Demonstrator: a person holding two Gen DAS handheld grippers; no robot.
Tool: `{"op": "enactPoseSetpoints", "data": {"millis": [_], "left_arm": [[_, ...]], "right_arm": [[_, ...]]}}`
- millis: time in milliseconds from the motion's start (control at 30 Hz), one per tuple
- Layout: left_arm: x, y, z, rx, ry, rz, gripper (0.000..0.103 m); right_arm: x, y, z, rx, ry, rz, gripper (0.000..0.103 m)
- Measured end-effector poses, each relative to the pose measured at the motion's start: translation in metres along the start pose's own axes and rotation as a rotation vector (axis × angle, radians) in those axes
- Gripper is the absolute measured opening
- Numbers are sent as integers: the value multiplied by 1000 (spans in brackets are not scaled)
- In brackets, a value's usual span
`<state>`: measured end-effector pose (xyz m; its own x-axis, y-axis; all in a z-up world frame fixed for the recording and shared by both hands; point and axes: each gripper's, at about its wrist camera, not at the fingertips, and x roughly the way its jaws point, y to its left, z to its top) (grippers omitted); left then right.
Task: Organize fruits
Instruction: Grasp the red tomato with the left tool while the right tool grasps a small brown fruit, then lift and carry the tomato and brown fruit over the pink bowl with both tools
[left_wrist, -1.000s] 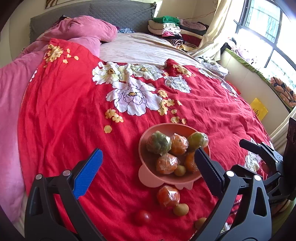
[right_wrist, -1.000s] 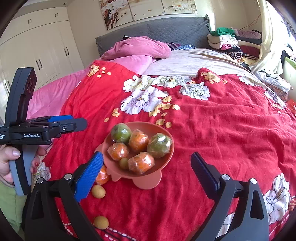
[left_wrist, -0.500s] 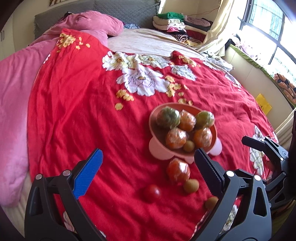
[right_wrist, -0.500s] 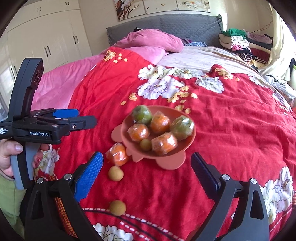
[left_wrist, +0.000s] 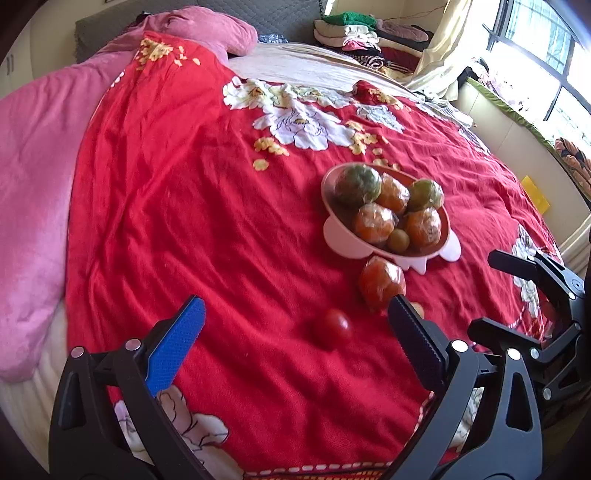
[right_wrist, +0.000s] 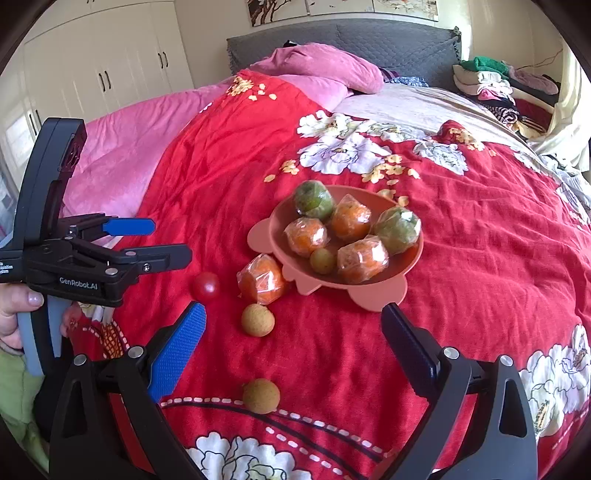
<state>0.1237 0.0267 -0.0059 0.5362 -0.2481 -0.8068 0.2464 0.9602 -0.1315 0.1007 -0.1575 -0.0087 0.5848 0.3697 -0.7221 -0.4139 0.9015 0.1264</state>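
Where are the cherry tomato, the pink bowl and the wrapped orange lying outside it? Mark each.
cherry tomato (right_wrist: 205, 286), right wrist view, middle of its red skin.
pink bowl (right_wrist: 275, 221), right wrist view, bare left inner wall.
wrapped orange (right_wrist: 261, 278), right wrist view, middle of its wrapped body.

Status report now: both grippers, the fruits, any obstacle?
Left gripper open, empty. Right gripper open, empty. Bowl holds six fruits; wrapped orange, tomato, two longans loose on blanket. Nothing in the way.
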Motion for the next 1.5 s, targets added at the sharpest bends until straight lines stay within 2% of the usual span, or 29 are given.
{"op": "enactPoseSetpoints", "data": {"millis": [433, 500, 567, 633, 700, 733, 867, 900, 1033, 1233, 1300, 1500], "left_arm": [[5, 7, -23, 18, 46, -8, 91], [5, 7, -24, 21, 49, -19, 86], [6, 6, -25, 22, 51, -30, 83], [7, 3, -25, 27, 54, -43, 75], [9, 0, -24, 34, 60, -56, 69], [10, -2, -23, 41, 61, -62, 66], [17, -10, -21, 62, 71, -80, 56], [20, -12, -20, 66, 73, -84, 52], [29, -19, -16, 80, 89, -108, 37], [46, -27, -16, 118, 114, -83, 25], [47, -27, -15, 131, 116, -74, 21], [43, -32, -7, 140, 107, -87, 21]], "right_arm": [[26, 14, -9, -52, 66, 6, 94], [30, 15, -9, -55, 73, 10, 81], [35, 17, -9, -59, 89, 19, 74], [40, 18, -10, -60, 100, 29, 66], [44, 20, -11, -59, 108, 60, 51], [48, 20, -11, -57, 119, 70, 49], [56, 20, -13, -56, 126, 74, 27], [57, 19, -14, -52, 124, 77, 25], [54, 14, -13, -32, 118, 95, 25], [42, 7, -12, -11, 97, 99, 25], [36, 2, -10, 3, 82, 95, 25], [19, -10, -3, 31, 36, 84, 25]]}}
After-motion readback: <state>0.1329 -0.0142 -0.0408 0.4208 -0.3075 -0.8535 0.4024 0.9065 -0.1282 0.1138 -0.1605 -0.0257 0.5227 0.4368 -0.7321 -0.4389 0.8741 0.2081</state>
